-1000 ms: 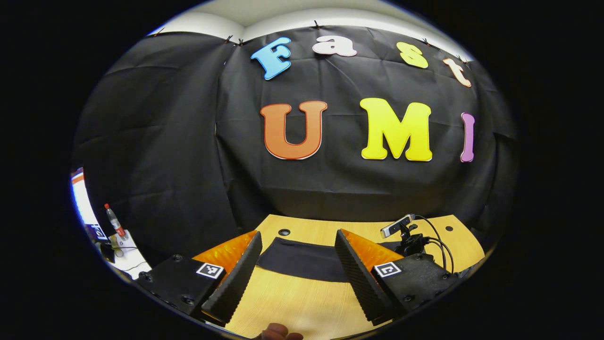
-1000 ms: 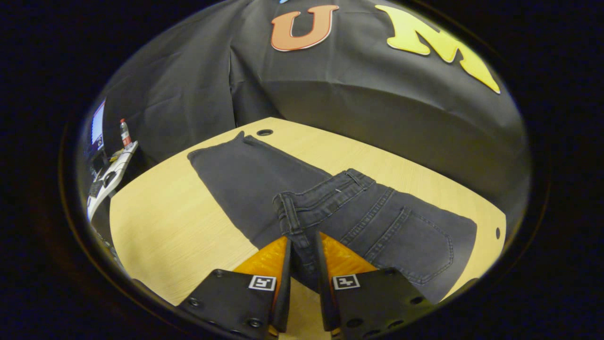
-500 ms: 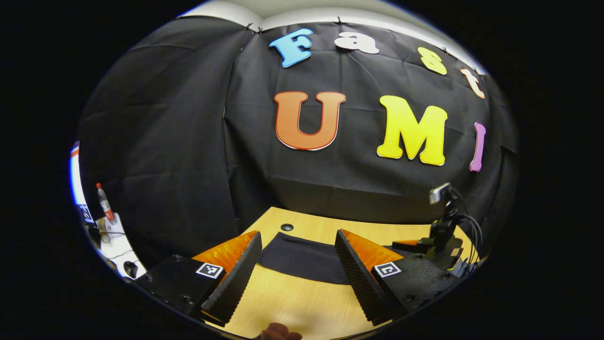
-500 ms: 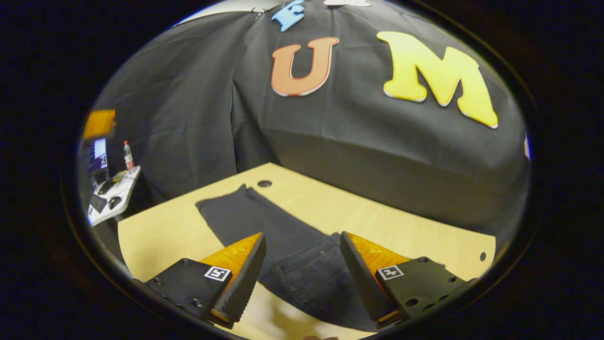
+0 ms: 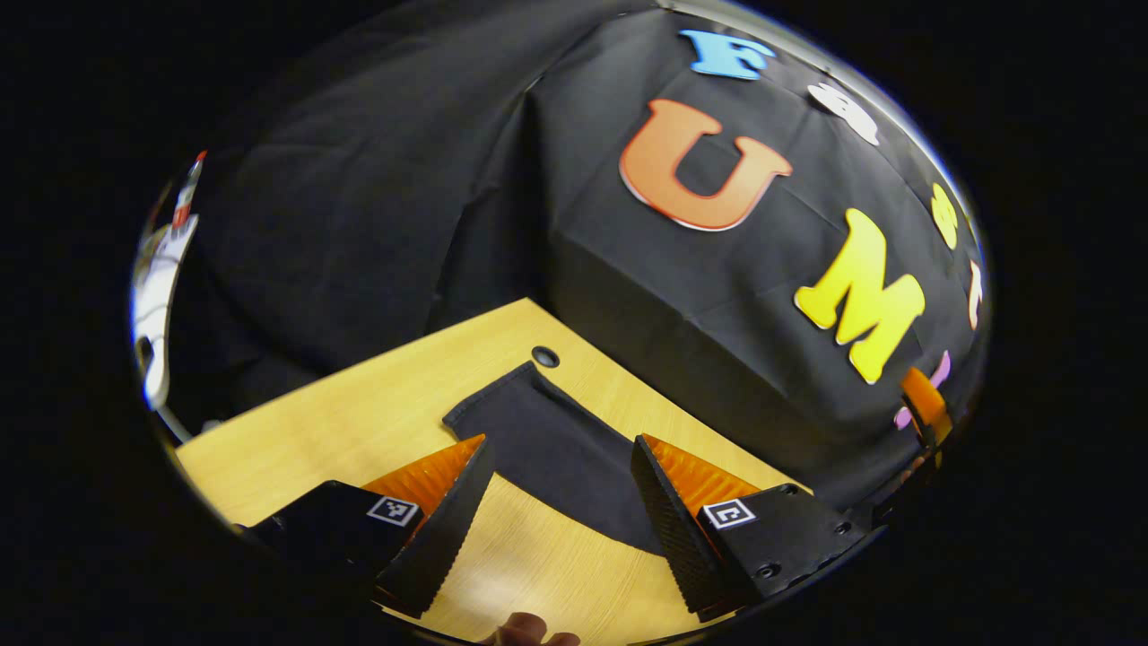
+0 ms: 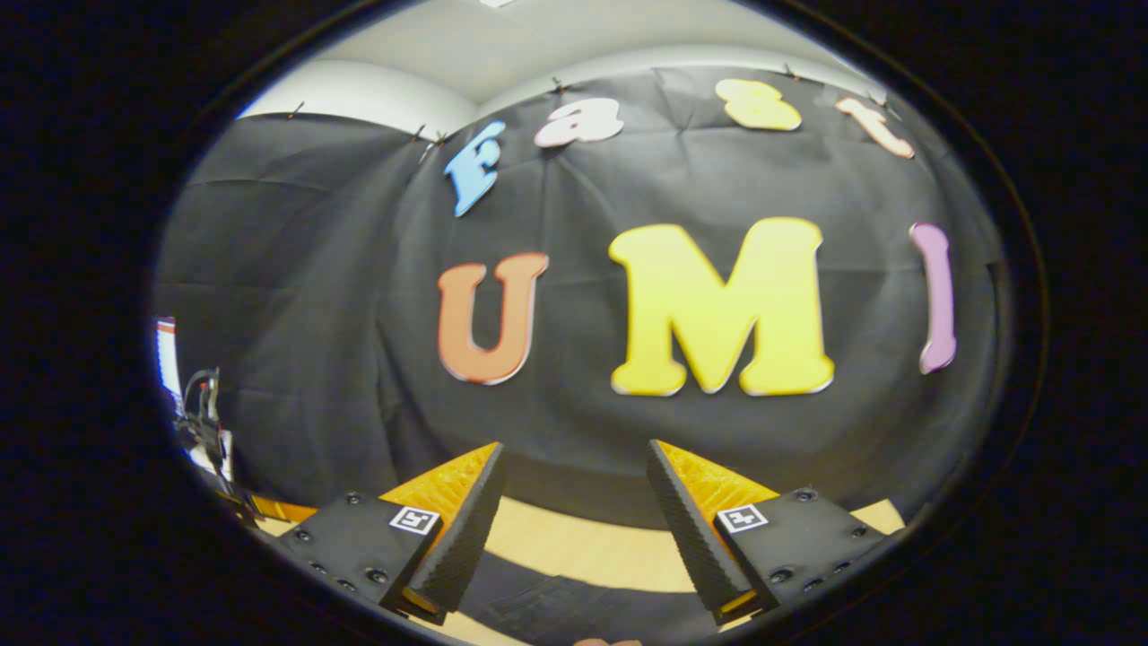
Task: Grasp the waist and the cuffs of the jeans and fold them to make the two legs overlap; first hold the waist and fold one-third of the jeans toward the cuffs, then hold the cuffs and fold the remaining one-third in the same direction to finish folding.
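Dark grey jeans lie flat on the light wooden table [image 5: 359, 422]. In the left gripper view the cuff end of the jeans [image 5: 556, 449] reaches toward the table's far corner, just beyond my left gripper [image 5: 560, 449], which stands open above the table with nothing between its fingers. In the right gripper view a dark strip of the jeans [image 6: 574, 610] shows low between the fingers. My right gripper [image 6: 574, 453] is open and empty, raised and pointing at the booth wall.
A round cable hole [image 5: 544, 356] sits in the table near the cuffs. A side desk with a bottle [image 5: 184, 193] and other gear stands past the table's left edge. Part of the other gripper, orange [image 5: 924, 404], shows at the far right. A fingertip [image 5: 529, 630] shows at the bottom edge.
My right gripper let go of the jeans' waist, opened, and rose and tilted up toward the wall. The left gripper turned and tilted, bringing the cuff end and the table corner into view.
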Demonstrator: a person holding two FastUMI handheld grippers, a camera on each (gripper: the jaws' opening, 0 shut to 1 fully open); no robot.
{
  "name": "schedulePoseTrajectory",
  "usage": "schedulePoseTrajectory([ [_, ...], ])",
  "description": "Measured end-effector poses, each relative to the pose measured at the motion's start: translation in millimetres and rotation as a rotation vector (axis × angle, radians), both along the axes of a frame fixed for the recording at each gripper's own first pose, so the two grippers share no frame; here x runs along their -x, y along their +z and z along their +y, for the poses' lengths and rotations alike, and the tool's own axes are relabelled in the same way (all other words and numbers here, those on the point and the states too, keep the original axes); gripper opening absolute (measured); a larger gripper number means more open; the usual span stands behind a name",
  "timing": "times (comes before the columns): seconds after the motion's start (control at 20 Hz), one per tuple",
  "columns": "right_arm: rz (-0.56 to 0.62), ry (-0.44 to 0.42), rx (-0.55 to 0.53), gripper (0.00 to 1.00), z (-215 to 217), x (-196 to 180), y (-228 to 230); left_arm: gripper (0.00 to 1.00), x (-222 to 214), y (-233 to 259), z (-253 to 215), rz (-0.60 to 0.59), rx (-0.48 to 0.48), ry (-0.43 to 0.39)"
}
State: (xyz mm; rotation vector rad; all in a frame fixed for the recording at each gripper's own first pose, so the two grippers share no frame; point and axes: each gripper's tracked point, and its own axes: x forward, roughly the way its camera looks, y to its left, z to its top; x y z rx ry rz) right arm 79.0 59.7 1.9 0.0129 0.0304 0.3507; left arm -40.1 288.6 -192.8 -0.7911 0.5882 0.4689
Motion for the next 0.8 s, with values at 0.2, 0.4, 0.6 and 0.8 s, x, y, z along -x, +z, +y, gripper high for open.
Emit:
schedulePoseTrajectory([
  [0.2,-0.191,-0.159,-0.009,0.93,-52,5,79,0.99,-16,-52,19,0.028,0.185,0.084],
  [0.4,-0.289,-0.227,-0.098,0.95,-88,28,138,0.99,-23,-95,33,0.064,0.328,0.194],
  [0.6,-0.383,-0.34,-0.201,0.93,-133,41,175,1.0,-25,-120,45,0.079,0.425,0.268],
  [0.8,-0.435,-0.413,-0.236,0.98,-165,53,192,0.97,-41,-128,52,0.043,0.468,0.31],
])
